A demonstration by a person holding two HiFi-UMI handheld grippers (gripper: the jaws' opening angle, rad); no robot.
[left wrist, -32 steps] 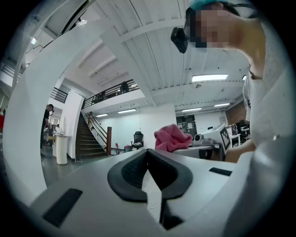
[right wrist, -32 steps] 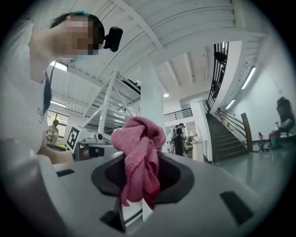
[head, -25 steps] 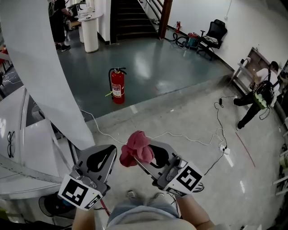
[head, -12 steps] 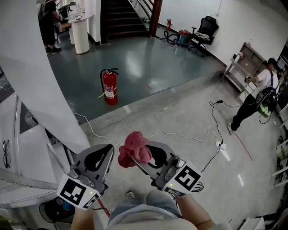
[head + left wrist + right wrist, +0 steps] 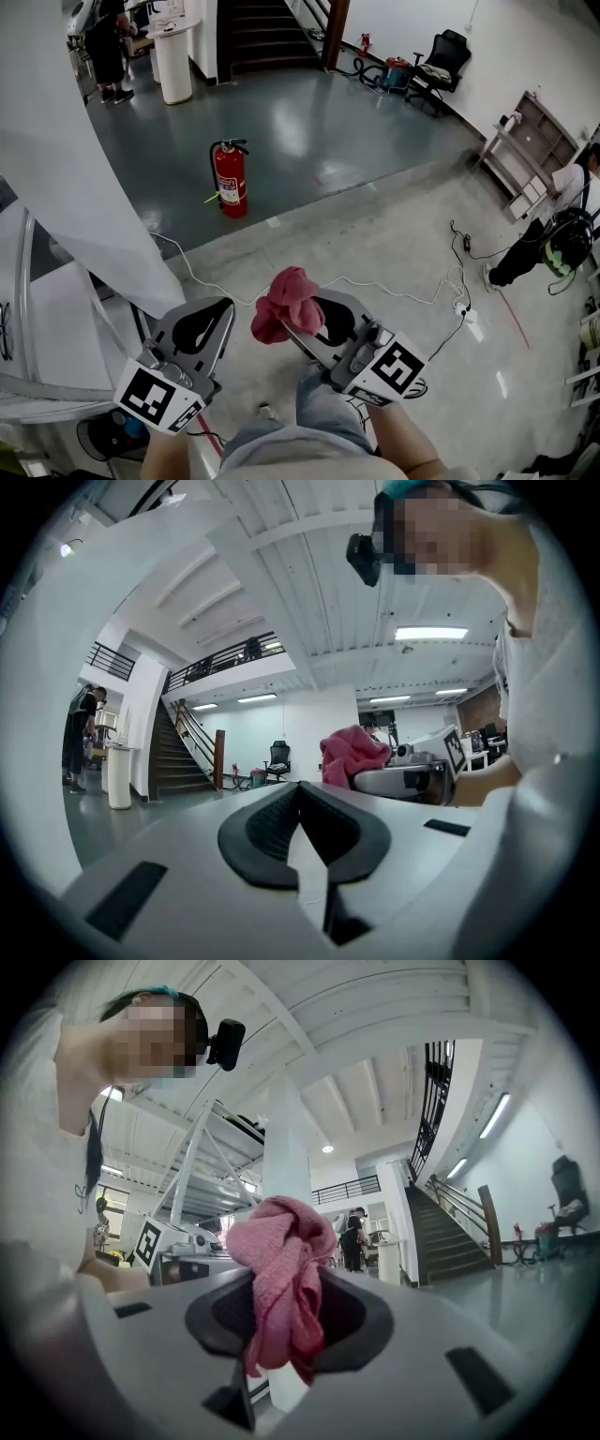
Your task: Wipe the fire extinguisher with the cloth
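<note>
We have the pink cloth (image 5: 286, 302) pinched tight in the right gripper (image 5: 292, 323). The left gripper (image 5: 217, 314) has its jaws together on nothing. The fire extinguisher (image 5: 231, 183) stands upright, well apart, far ahead and slightly left of the cloth, roughly in line with the left gripper. It sits on the dark glossy floor (image 5: 309, 131), with pale concrete and a white cable (image 5: 394, 291) between and open room around.

Reds on grey
The cloth (image 5: 285, 302) was pinkish red, the fire extinguisher (image 5: 231, 186) bright red; the left gripper (image 5: 217, 317) and right gripper (image 5: 302, 321) were grey, with black-and-white square markers.
</note>
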